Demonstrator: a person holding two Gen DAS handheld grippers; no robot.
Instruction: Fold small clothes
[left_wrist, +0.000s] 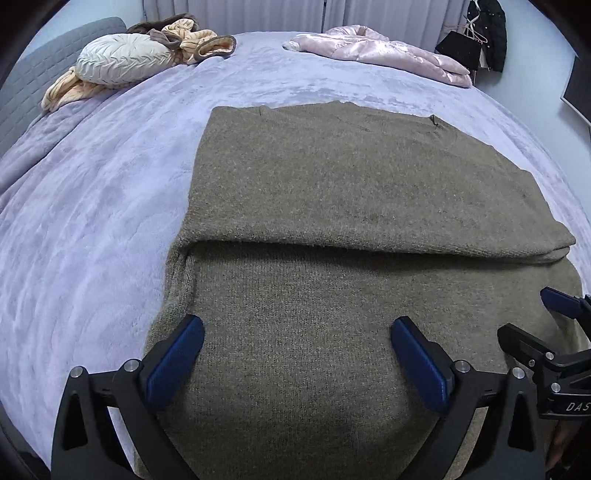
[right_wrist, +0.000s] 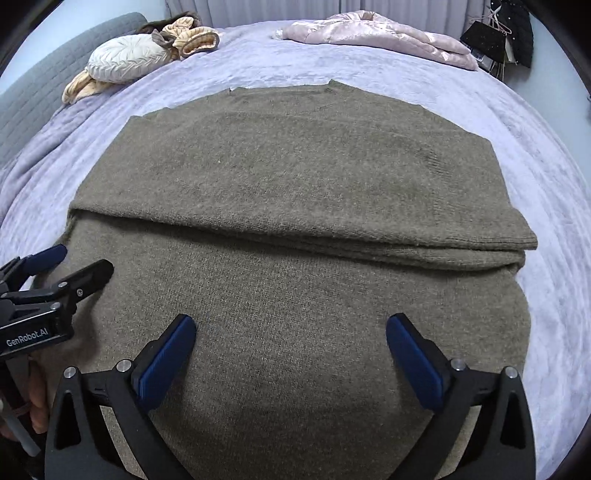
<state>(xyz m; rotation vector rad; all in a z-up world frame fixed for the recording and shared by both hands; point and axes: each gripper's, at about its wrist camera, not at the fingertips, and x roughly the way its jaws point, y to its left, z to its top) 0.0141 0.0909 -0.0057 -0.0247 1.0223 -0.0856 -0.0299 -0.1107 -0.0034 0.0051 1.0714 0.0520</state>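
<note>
The bed, under a lavender plush cover, stretches ahead of both tongs. On it, directly beneath and ahead of them, lies the olive knit sweater, its far half folded toward the tongs so a doubled edge crosses just beyond the blue pads. A pink satin jacket and a round white cushion lie well beyond.

The left tongs and right tongs are spread wide, empty, side by side, tilted steeply down over the near half. To fold cleanly, each should probably pinch a near corner through every layer, then both lift together, evenly.
</note>
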